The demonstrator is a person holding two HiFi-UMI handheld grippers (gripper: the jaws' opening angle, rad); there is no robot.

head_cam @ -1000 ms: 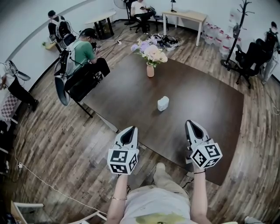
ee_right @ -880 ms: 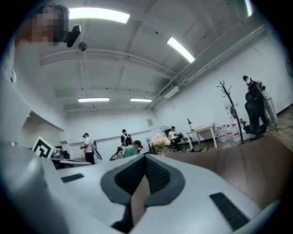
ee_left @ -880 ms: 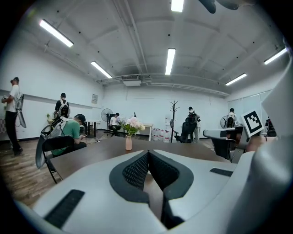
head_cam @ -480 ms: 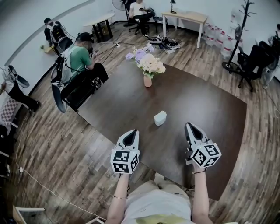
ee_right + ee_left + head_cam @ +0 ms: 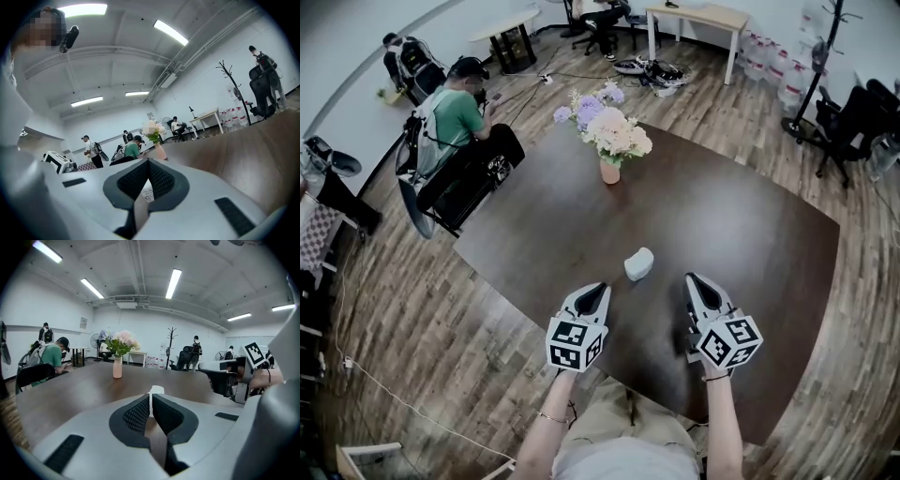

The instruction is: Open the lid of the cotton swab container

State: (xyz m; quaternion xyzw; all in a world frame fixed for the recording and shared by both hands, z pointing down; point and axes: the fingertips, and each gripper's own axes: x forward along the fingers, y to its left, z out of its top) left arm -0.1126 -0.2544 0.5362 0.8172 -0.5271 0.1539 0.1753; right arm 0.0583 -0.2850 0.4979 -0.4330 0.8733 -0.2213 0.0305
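Note:
The cotton swab container (image 5: 638, 263) is a small white box with its lid down, standing on the dark brown table (image 5: 750, 234) near the front edge. My left gripper (image 5: 598, 287) hovers just short of it, to its left, shut and empty. In the left gripper view the container (image 5: 156, 390) peeks out right beyond the closed tips of the left gripper (image 5: 151, 397). My right gripper (image 5: 692, 278) hangs to the container's right, a little apart from it, also shut with nothing in it. In the right gripper view, the right gripper (image 5: 148, 161) has its pads together.
A pink vase of flowers (image 5: 609, 171) stands farther back on the table. A person in a green shirt (image 5: 455, 117) sits at the table's left corner. A coat rack (image 5: 818, 66), a black chair (image 5: 848, 117) and a small desk (image 5: 698, 17) stand at the back.
Both grippers have come forward over the table's front edge, and the container now lies close in front of them. Their jaws stay together.

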